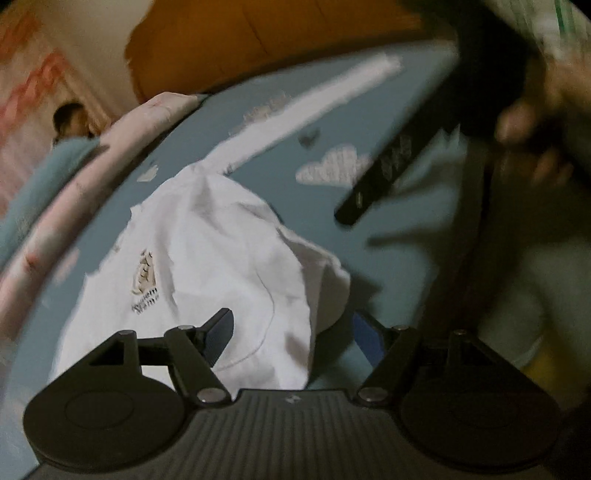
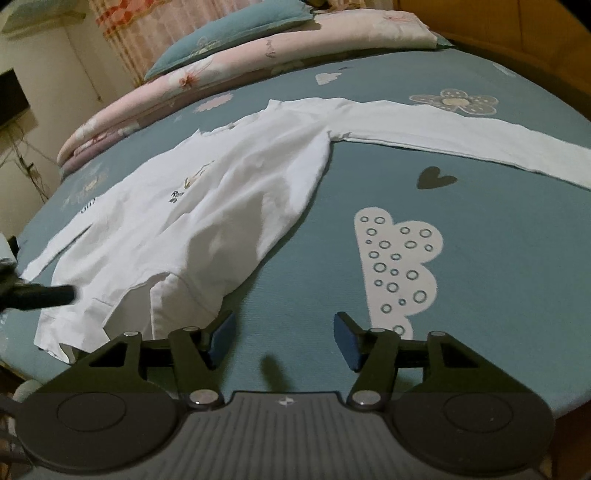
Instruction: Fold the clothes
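The shirt point(image 2: 207, 206) is white, long-sleeved and thin, so it should be light and limp: it will sag from any single pinch and crease wherever it bunches. It lies on the bed point(image 2: 498, 258), its body partly doubled over with a raised ridge down the middle, one sleeve point(image 2: 461, 136) stretched flat toward the right. A small printed logo point(image 1: 144, 275) shows on the chest. The best holds look like the hem corners, the cuff or a shoulder seam, where doubled cloth gives the pads something to bite; the sheet beneath is soft too, so a low pinch could catch it along with the shirt.

The left gripper point(image 1: 291, 338) hangs over the shirt's near edge, jaws apart, nothing between them. The right gripper point(image 2: 283, 339) is just beside the hem, jaws likewise released over bare sheet.

The bed is covered in teal cloth printed with clouds, hearts and flowers. A folded pink quilt point(image 2: 229, 70) and a teal pillow point(image 2: 236, 29) lie along the far edge. A wooden headboard point(image 1: 258, 40) and a curtain point(image 2: 147, 33) stand behind.
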